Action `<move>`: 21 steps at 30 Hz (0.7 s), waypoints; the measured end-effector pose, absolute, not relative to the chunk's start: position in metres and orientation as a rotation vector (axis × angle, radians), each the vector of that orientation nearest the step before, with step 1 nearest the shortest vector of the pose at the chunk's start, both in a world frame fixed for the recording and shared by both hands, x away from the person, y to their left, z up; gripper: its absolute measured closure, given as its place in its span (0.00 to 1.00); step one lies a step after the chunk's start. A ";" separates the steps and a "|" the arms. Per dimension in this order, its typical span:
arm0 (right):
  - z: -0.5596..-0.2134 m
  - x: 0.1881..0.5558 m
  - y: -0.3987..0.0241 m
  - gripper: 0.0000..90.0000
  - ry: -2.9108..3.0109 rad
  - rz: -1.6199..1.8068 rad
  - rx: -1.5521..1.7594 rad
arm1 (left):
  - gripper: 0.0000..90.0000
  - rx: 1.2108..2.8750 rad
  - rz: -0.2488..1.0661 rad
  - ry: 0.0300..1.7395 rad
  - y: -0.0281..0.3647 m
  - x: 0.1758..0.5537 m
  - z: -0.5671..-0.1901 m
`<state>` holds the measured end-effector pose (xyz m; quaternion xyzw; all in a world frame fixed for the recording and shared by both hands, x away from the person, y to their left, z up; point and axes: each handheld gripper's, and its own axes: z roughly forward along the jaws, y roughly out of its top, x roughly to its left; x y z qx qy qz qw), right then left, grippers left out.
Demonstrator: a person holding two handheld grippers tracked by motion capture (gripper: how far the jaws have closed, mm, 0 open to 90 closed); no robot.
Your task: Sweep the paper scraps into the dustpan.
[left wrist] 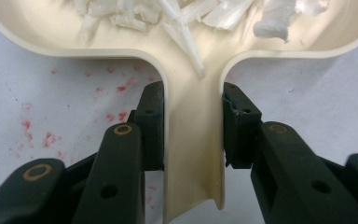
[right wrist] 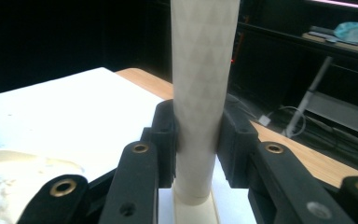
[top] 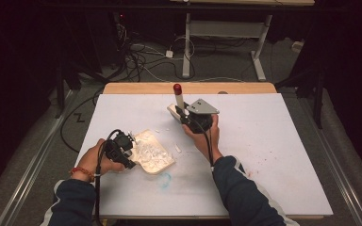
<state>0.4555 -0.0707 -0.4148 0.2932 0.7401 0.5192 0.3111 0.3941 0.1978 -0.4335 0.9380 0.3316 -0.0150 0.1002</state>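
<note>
A cream dustpan (top: 154, 155) lies on the white table, with white shreds (left wrist: 191, 21) piled in it. My left gripper (top: 121, 149) is shut on its flat handle (left wrist: 193, 140), one jaw pressed against each side. My right gripper (top: 194, 118) is shut on a white textured handle (right wrist: 200, 88) that stands upright. A red cap (top: 177, 87) tops that handle, which rises from a cream base (top: 173, 110) on the table. The dustpan's rim (right wrist: 14, 161) shows at the lower left of the right gripper view.
Loose white scraps (top: 177, 149) lie on the table between the two hands. A blue smudge (top: 165, 179) and red specks (top: 264, 160) mark the white mat. The wooden far edge (top: 136, 88) borders the floor, where cables (top: 136, 56) and a desk frame (top: 259, 52) stand.
</note>
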 end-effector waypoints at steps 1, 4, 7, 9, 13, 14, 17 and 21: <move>-0.415 0.456 -0.071 0.79 1.954 1.371 0.774 | 0.71 2.769 -0.046 0.981 0.199 0.394 -0.434; -0.417 0.453 -0.057 0.79 1.984 1.400 0.746 | 0.70 2.763 -0.055 0.988 0.200 0.394 -0.434; -0.419 0.448 -0.044 0.79 2.043 1.475 0.686 | 0.70 2.763 -0.058 0.987 0.200 0.395 -0.435; -0.418 0.446 -0.042 0.79 2.067 1.499 0.675 | 0.71 2.756 -0.059 0.986 0.201 0.395 -0.434; -0.416 0.436 -0.037 0.79 2.124 1.556 0.627 | 0.70 2.757 -0.053 0.987 0.200 0.394 -0.433; -0.415 0.432 -0.038 0.79 2.143 1.603 0.611 | 0.70 2.761 -0.050 0.985 0.200 0.394 -0.433; -0.414 0.429 -0.039 0.79 2.189 1.682 0.584 | 0.70 2.772 -0.045 0.981 0.198 0.393 -0.433; -0.410 0.419 -0.037 0.79 2.241 1.718 0.506 | 0.70 2.772 -0.044 0.982 0.198 0.392 -0.433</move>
